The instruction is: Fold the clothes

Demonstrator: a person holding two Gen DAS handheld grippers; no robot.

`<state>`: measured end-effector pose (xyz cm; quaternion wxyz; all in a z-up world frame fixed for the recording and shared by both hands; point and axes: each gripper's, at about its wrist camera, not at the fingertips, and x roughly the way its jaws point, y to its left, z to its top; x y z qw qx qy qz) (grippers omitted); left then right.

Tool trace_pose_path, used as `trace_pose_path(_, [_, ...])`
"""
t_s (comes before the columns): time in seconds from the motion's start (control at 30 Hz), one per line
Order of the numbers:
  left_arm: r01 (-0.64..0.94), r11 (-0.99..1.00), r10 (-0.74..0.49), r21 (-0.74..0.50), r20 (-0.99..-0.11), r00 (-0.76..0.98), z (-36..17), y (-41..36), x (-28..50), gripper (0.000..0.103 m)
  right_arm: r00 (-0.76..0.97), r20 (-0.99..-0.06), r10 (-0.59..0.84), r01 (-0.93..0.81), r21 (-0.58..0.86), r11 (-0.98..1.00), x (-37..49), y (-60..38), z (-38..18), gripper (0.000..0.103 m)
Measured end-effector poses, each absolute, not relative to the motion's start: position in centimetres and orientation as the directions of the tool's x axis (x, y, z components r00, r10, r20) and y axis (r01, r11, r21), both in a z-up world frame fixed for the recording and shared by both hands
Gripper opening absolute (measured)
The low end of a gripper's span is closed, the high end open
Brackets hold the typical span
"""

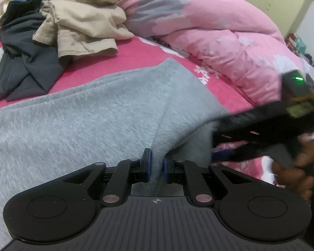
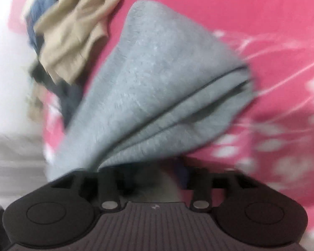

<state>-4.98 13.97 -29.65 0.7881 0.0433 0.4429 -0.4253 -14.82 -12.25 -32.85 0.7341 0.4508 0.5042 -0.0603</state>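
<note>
Across the lower half of the left view lies the grey fleece garment (image 1: 73, 129), on the pink bed sheet (image 1: 136, 48): soft, floppy, light. Left tongs (image 1: 156, 163) pinch a ridge of it; right tongs (image 2: 155, 177) blur, fleece between them, grip unclear. Take it by the edges.

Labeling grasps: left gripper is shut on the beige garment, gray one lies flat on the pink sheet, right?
Wrong garment. In the left wrist view the left gripper is shut on a fold of the gray garment. The beige garment lies untouched in the pile further back. The gray one does lie on the pink sheet, bunched up at the grip.
</note>
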Motion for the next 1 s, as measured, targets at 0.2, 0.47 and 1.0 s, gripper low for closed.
trace_pose_path(0.2, [0.666, 0.664, -0.624, -0.341, -0.743, 0.241, -30.1, 14.0, -4.1, 0.01, 0.518, -0.79, 0.328, 0.496, 0.59, 0.637, -18.8, -13.3, -29.0, 0.054])
trace_pose_path(0.47, [0.673, 0.653, -0.635, -0.348, -0.736, 0.235, -29.3, 14.3, -4.3, 0.01, 0.679, -0.663, 0.315, 0.197, 0.578, 0.792, -15.8, -8.9, -24.8, 0.047])
trace_pose_path(1.0, [0.647, 0.649, -0.667, -0.4, -0.708, 0.232, -29.2, 15.1, -3.7, 0.01, 0.484, -0.765, 0.425, 0.565, 0.644, 0.516, -14.5, -13.6, -32.6, 0.045])
